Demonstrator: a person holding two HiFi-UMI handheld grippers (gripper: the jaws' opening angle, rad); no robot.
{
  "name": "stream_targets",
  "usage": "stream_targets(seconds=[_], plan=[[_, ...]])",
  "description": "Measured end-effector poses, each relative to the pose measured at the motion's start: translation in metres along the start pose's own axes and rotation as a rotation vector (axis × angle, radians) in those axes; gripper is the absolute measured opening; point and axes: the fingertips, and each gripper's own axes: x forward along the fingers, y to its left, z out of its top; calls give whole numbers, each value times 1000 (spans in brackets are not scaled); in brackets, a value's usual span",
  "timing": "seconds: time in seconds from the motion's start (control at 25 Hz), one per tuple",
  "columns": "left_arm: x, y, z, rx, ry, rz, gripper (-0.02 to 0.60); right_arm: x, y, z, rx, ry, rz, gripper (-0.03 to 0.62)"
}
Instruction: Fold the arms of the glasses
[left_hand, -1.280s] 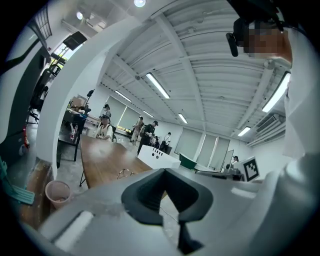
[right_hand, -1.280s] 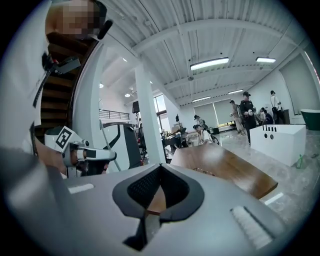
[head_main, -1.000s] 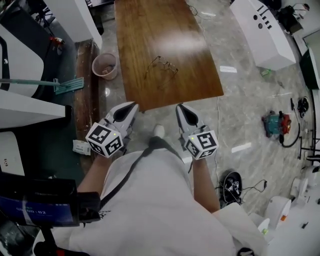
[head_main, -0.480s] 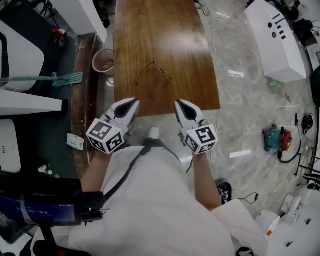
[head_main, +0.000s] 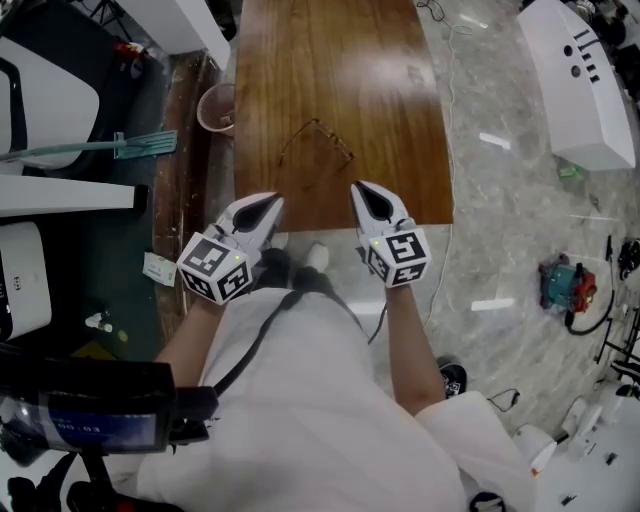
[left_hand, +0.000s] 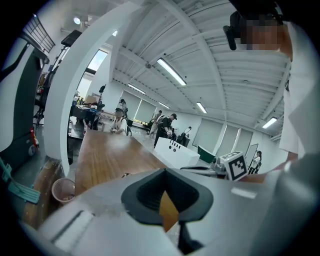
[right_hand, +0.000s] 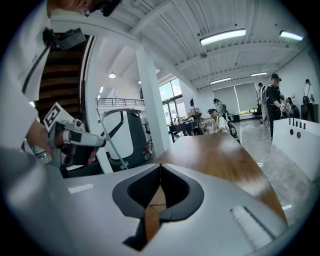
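Note:
A thin-framed pair of glasses (head_main: 316, 144) lies on the brown wooden table (head_main: 340, 60), arms spread, a little in from the near edge. Both grippers hover at that near edge, short of the glasses. My left gripper (head_main: 268, 200) is to the lower left of them, my right gripper (head_main: 362, 188) to the lower right. Each has its jaws closed together with nothing between them. In the left gripper view the shut tips (left_hand: 165, 170) point along the tabletop (left_hand: 107, 155). In the right gripper view the shut tips (right_hand: 160, 165) point the same way over the wood (right_hand: 215, 152).
A pink waste bin (head_main: 216, 108) stands on the floor at the table's left side, with a teal broom (head_main: 140, 145) beyond it. A white cabinet (head_main: 580, 80) is off to the right. A red and teal tool (head_main: 565, 285) and cables lie on the floor.
Both grippers have moved forward and lower, from in front of the person's body to the table's near edge. The glasses have not moved on the table.

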Motion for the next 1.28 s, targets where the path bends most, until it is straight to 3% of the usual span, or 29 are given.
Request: stream_targets(seconds=[0.4,0.8,1.28], plan=[[6,57,-4,-9,27,16,5,103,-46,-41,-175,282,-88,60],[26,99,-18,-44,91,-86,6,179,-69,-75,-288,534,-49,69],[26,123,-18,-81,100,-54,6,189,-91,-97,-289,650,-21,63]])
